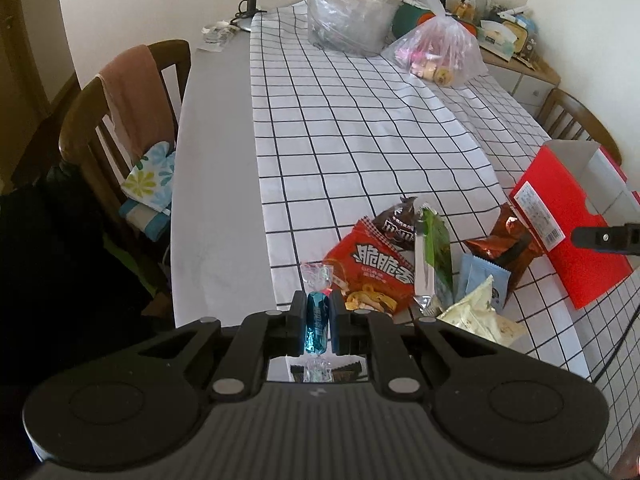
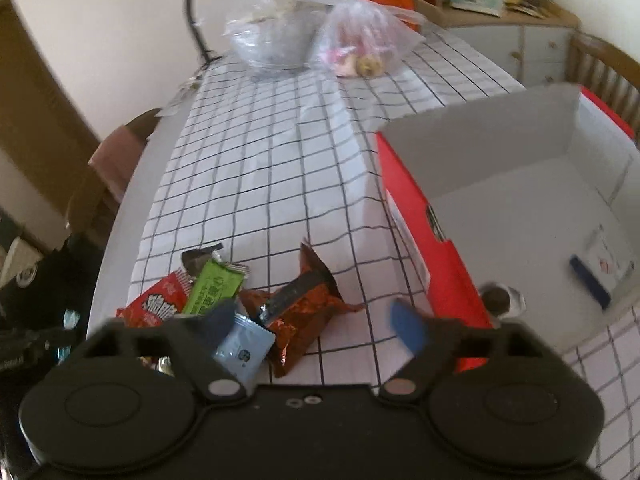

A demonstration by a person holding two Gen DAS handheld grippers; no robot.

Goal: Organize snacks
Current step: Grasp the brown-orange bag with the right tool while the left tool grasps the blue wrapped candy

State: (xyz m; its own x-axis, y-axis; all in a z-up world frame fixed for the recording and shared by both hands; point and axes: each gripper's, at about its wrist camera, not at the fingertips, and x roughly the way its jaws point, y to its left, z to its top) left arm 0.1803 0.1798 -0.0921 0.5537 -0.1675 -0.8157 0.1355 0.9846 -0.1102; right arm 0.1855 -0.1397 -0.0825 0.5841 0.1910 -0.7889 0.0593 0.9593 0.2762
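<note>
Left wrist view: left tool pinched tight on a blue candy, held up off the bench, clear twisted wrapper ends poking out above and below the pads. Just beyond, on the checked cloth, a snack pile: red chip bag, brown chocolate bag, green bar, copper foil bag, pale blue sachet, cream packet. Red box lay open to the right of the pile, with the other tool's black tip before it. Two plastic bags sat at the far end.

Right wrist view: right tool spread wide, blurred, nothing between the pads. Hovered between pile and box. Inside the box, a dark round sweet in clear wrap near the front corner, and a white-and-blue packet by the right wall. Copper bag and blue sachet lay just ahead of the left finger.
</note>
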